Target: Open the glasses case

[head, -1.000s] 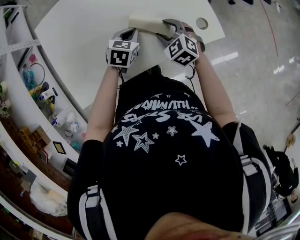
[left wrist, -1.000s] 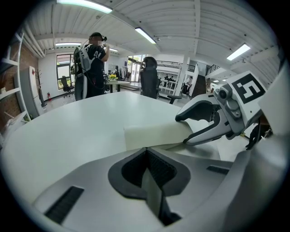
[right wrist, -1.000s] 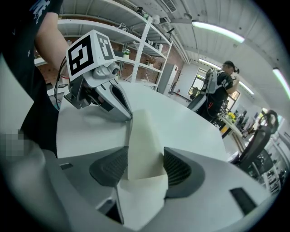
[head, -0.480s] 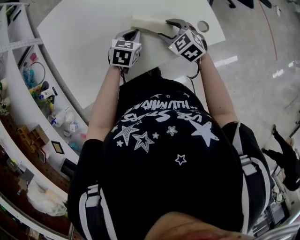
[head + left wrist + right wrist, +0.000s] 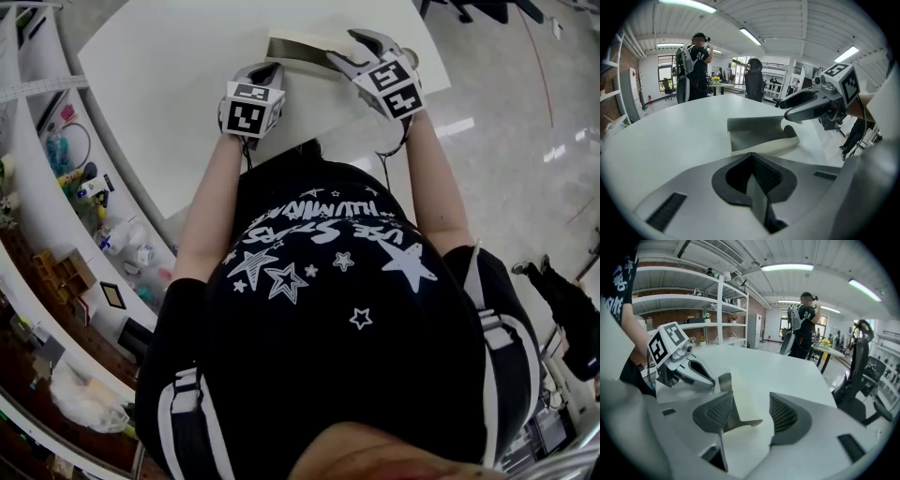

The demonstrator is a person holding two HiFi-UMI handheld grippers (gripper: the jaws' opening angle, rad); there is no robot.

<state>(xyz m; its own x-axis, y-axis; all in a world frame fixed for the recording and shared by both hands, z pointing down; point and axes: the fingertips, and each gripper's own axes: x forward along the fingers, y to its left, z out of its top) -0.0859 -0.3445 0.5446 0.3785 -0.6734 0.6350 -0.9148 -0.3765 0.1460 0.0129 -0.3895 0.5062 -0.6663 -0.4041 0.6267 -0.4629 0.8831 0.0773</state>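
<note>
The cream glasses case [image 5: 298, 47] lies on the white table with its lid raised, and the dark grey lining [image 5: 757, 133] shows. My right gripper [image 5: 349, 49] is at the case's right end. In the right gripper view the lid [image 5: 740, 394] stands between the parted jaws of that gripper [image 5: 752, 416]. It leans on the left finger, with a gap to the right one. My left gripper [image 5: 270, 71] is shut on nothing [image 5: 752, 180], its tip at the case's near left corner. From the left gripper view, the right gripper [image 5: 782, 108] hovers over the lid's corner.
The round-edged white table [image 5: 159, 75] ends just in front of the person's body. Shelves with small items [image 5: 66, 178] curve along the left. Far off stand a person in black [image 5: 696, 56] and an office chair [image 5: 753, 82].
My right gripper has moved up and to the right. The case's lid has swung up with it, so the dark inside now shows. The left gripper has barely moved.
</note>
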